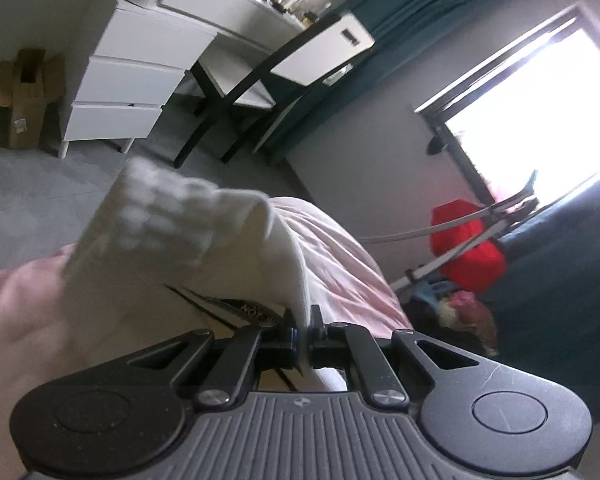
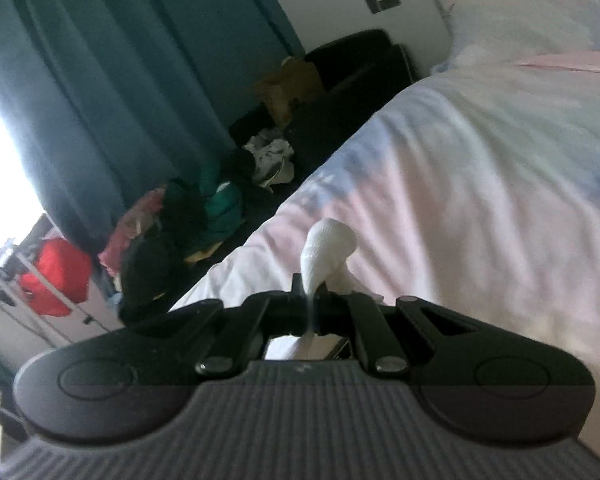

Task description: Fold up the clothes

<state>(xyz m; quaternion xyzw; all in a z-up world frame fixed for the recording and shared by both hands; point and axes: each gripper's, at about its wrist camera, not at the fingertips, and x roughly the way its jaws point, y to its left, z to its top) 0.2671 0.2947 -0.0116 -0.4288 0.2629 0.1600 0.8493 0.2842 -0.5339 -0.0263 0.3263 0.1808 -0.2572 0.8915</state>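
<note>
Bedroom setup: a bed with a pale pink duvet (image 1: 340,248), white drawers (image 1: 128,80) and a black-framed chair (image 1: 260,80) across the grey floor, teal curtains and a blown-out window behind.

Left wrist view first. The left gripper (image 1: 303,334) has its jaws pinched all but together on a fold of the white garment (image 1: 172,232), which has a dark print showing just by the fingers. The cloth rises off the near edge of the bed and billows up in front of the lens, blurred, so it reads as being swung rather than hanging calm.

Right wrist view. The right gripper (image 2: 309,300) is clamped too, with a thin twist of the same white fabric squeezed between the pads and a small bunch poking out over the duvet, close to the bed's left edge. Past that edge there's a heap of clothes (image 2: 188,216) on the floor.

What could go sideways: the right side holds only a narrow wisp, so a quick shake might yank it free and one corner drops. Both grips look like bunches, not clean corners, so the garment may land twisted and fold crooked. It could also slide off the edge into that pile.
</note>
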